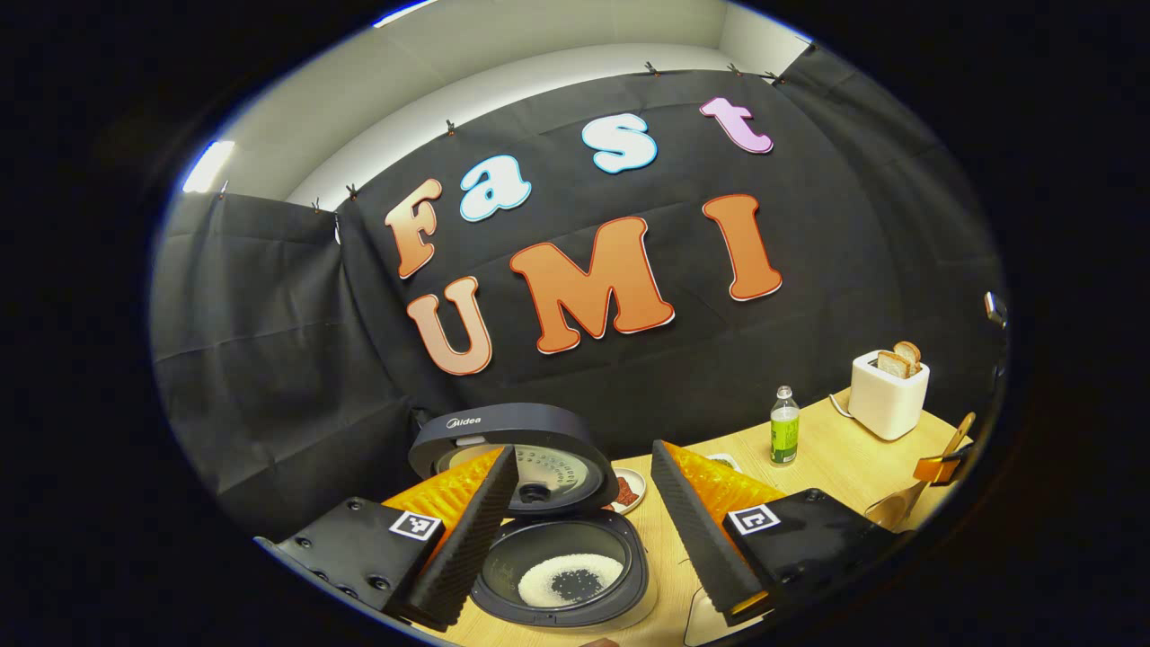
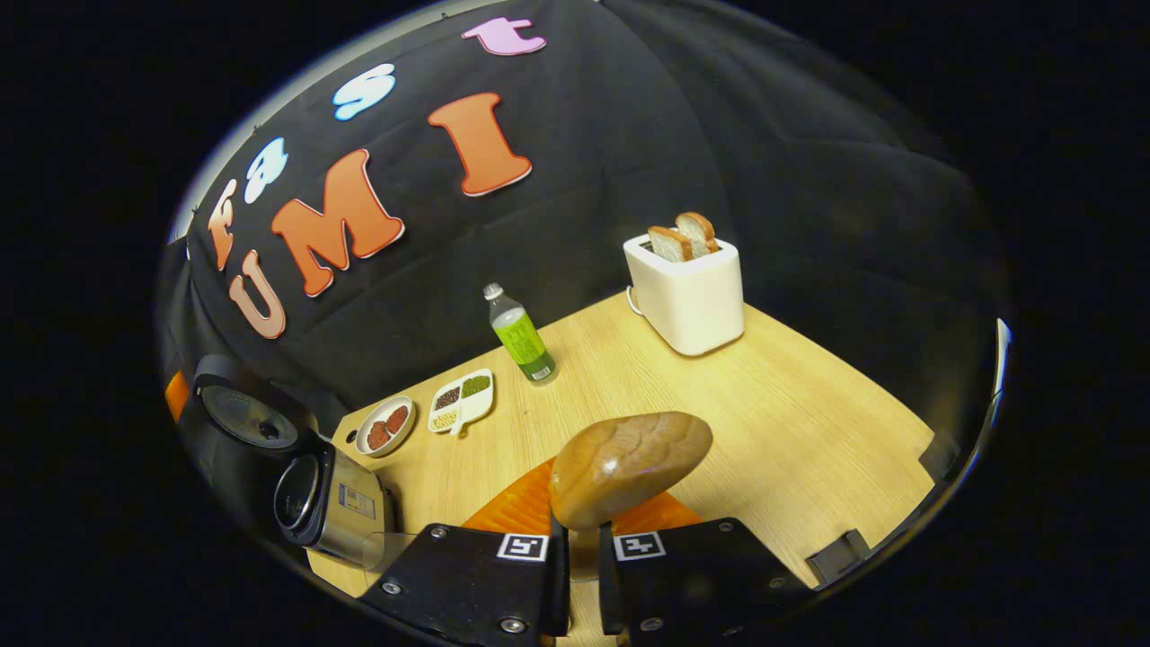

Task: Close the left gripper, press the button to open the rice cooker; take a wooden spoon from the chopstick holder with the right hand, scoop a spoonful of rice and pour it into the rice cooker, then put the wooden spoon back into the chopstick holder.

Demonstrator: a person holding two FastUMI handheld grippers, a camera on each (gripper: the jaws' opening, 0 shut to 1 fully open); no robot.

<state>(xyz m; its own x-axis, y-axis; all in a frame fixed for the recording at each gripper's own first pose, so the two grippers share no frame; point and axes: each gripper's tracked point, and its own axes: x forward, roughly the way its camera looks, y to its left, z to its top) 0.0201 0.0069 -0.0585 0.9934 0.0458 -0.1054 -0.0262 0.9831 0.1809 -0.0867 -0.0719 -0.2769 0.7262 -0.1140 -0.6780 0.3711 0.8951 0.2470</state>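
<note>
The rice cooker stands just below my left gripper, its lid raised. White rice lies in a ring on the floor of its dark pot. My left gripper is open, fingers wide apart with nothing between them. My right gripper is shut on the handle of the wooden spoon. The spoon's bowl points forward above the table, and no rice shows on the side facing me. The left gripper view shows that gripper holding the spoon at the far right. The cooker lies to the right gripper's left.
On the wooden table stand a white toaster holding two bread slices, a green bottle, a divided dish and a small round dish. A white edge peeks out under my left gripper's right-hand finger.
</note>
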